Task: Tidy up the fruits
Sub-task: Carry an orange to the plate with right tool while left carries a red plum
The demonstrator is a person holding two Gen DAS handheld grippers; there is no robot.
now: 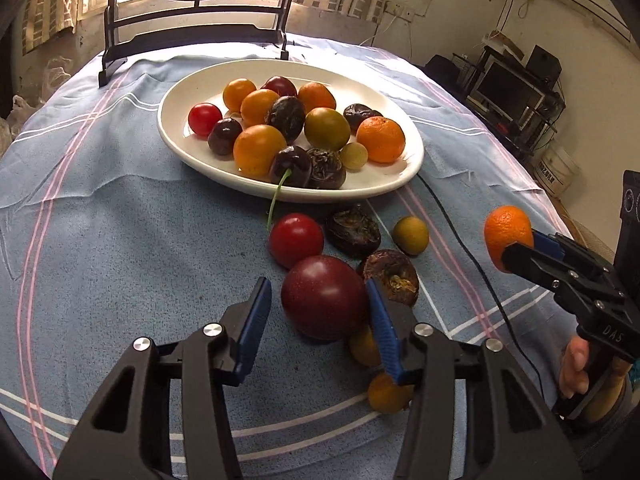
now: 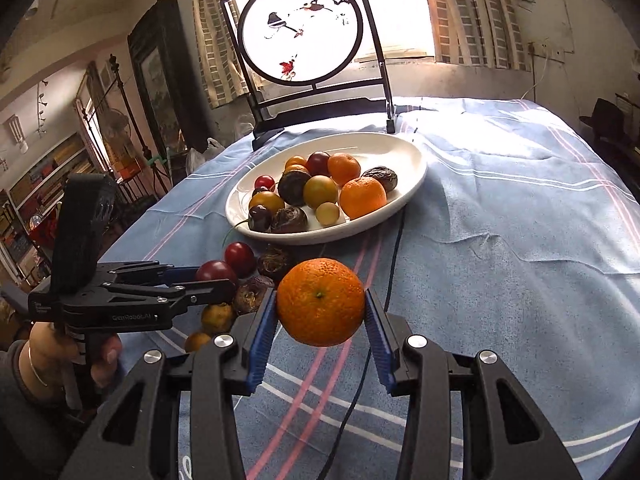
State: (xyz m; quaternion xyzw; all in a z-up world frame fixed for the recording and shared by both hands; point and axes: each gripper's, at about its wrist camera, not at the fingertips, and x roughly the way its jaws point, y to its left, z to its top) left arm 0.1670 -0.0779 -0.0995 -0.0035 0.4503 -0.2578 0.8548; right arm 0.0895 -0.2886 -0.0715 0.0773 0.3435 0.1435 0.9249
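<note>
A dark red plum (image 1: 324,298) lies on the blue cloth between the jaws of my left gripper (image 1: 317,282). Its right pad touches the plum, while a sliver of cloth shows at the left pad. My right gripper (image 2: 320,296) is shut on an orange mandarin (image 2: 320,302) and holds it above the cloth, right of the loose fruit. The white plate (image 1: 176,128) farther back carries several mixed fruits. Loose on the cloth in front of it are a red fruit (image 1: 296,240), two dark wrinkled fruits (image 1: 352,232), a small greenish fruit (image 1: 410,235) and two small orange ones (image 1: 386,394).
A black cable (image 1: 460,236) runs across the cloth right of the plate. A round painted screen on a black stand (image 2: 302,28) rises behind the plate. A person's hand (image 1: 576,368) grips the right tool. The cloth to the far right lies wrinkled.
</note>
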